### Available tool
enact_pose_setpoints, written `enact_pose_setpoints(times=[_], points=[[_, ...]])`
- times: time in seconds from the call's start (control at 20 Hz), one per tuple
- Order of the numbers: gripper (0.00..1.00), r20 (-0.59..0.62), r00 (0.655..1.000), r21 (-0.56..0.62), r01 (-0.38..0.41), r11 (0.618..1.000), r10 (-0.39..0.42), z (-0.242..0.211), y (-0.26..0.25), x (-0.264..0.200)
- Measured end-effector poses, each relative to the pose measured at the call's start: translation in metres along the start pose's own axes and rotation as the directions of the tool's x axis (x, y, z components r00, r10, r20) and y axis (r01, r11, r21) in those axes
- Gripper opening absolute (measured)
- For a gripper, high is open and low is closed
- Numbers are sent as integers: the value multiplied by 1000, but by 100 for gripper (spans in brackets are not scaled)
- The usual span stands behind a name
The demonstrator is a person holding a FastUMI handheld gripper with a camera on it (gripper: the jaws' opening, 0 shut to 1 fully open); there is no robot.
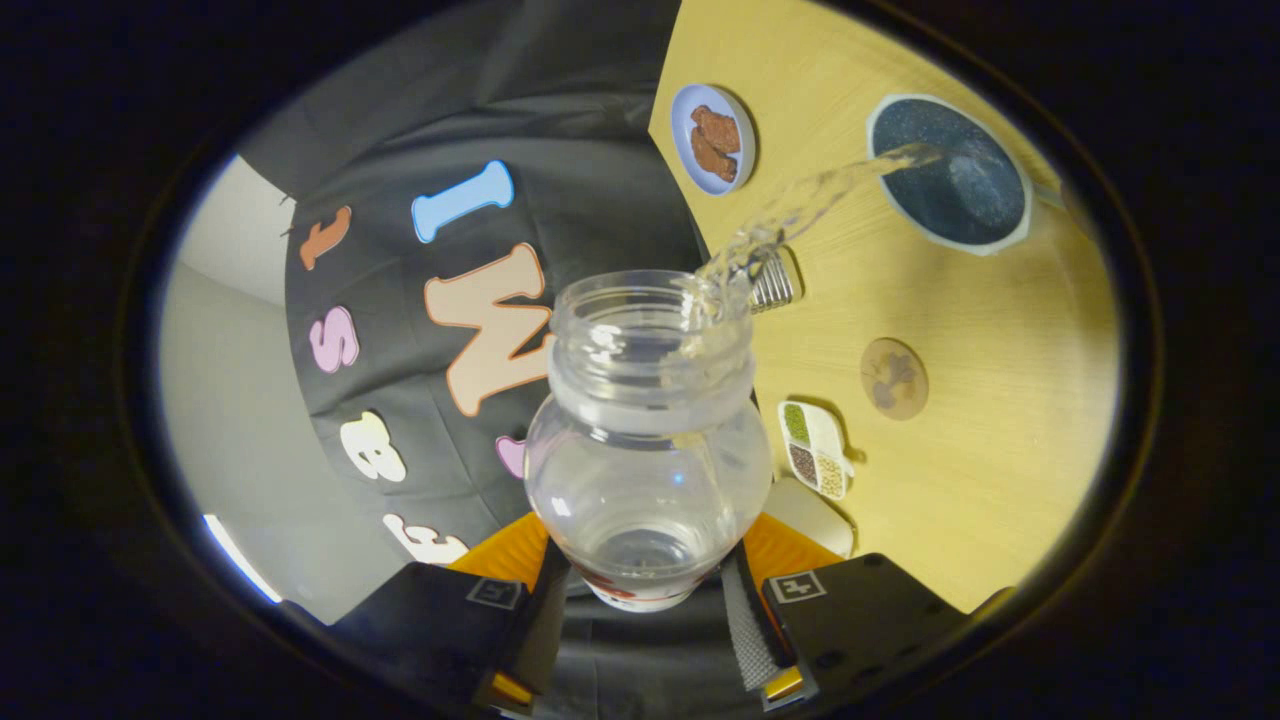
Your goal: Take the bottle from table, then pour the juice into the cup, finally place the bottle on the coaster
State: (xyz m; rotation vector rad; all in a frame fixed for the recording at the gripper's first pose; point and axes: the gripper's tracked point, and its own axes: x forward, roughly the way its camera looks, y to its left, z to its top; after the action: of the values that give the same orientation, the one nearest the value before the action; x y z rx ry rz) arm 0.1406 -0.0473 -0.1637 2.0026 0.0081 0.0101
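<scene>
Clear plastic bottle (648, 450) sits clamped between both fingers of the claw (645, 590), tipped, streaming liquid into the cup (950, 175).

Even, fairly bright overhead light on the tabletop (960, 400); short soft shadows beside the plate (712, 138) and coaster (894, 378). Strong fisheye bending toward the rim, with vignetting there. Clear bottle (648, 440) held between the fingers (500, 555) is sharp, with small specular glints on the neck. Pouring stream (810, 200) is motion-smeared. Cloth wall is darker, low contrast. One blown-out streak beside the fingers.
</scene>
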Motion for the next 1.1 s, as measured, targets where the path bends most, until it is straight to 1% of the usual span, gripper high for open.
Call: enact_pose_setpoints(times=[1.1], points=[[74, 33, 998, 97, -60, 994, 57, 9, 26, 1]])
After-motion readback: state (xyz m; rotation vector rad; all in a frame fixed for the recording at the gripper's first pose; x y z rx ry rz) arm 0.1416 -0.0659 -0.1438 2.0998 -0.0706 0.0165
